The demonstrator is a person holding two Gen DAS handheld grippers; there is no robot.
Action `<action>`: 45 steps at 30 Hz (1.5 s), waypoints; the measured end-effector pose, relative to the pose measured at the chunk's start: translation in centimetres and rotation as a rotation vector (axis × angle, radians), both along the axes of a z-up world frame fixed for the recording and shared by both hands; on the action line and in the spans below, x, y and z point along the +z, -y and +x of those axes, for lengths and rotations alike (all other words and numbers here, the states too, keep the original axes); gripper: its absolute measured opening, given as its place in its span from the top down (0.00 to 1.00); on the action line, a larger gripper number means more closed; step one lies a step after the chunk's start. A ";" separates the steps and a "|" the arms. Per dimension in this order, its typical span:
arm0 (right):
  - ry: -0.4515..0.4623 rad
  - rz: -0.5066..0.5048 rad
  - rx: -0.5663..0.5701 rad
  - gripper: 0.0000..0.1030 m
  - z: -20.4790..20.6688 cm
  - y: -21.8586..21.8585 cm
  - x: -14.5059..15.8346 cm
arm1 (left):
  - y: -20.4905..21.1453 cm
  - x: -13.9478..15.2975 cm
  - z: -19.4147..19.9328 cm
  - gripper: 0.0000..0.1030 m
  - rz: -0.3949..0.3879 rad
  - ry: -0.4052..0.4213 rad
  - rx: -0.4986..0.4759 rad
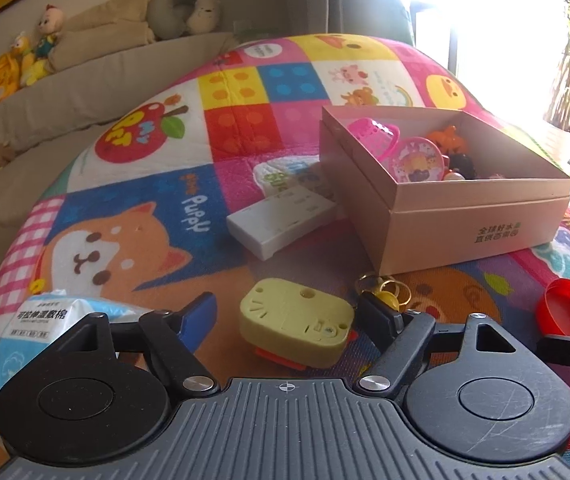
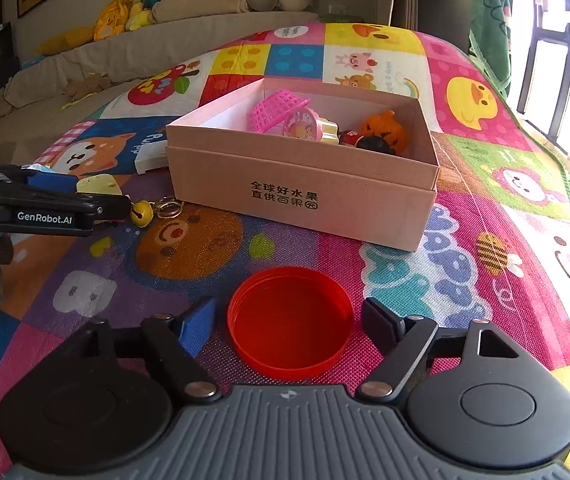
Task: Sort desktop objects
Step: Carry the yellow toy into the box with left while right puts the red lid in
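Between the spread fingers of my left gripper [image 1: 289,316] sits a pale yellow cat-faced plastic toy with an orange underside [image 1: 295,320], lying flat on the colourful cartoon play mat [image 1: 133,216]. The fingers stand wide to either side of it and I cannot see either one touching it. Just to the right of the toy lies a small yellow bell on a bunch of gold key rings [image 1: 383,290]. Farther off, a white rectangular plastic block [image 1: 281,220] rests against the near left side of the pink cardboard box [image 1: 477,220]. A pack of wet wipes in white and blue wrapping [image 1: 45,320] lies at the near left.

My right gripper [image 2: 291,322] is also wide open, holding nothing, with a round red plastic lid [image 2: 291,324] lying open side up on the mat between its fingers. The pink box [image 2: 301,184] stands beyond it, and inside are a pink plastic toy basket [image 2: 275,110], a round pink toy with a cartoon picture [image 2: 303,124], an orange pumpkin figure [image 2: 385,128] and a few small dark toys I cannot make out.
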State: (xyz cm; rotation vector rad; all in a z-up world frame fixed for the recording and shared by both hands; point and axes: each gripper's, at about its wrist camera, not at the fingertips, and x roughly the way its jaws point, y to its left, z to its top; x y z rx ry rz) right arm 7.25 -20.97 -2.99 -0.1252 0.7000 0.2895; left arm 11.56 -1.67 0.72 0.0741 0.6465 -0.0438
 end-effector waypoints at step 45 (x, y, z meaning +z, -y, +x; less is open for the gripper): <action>0.100 0.183 -0.121 0.38 10.6 3.7 10.2 | 0.4 1.5 -4.0 0.13 -0.090 0.003 -0.066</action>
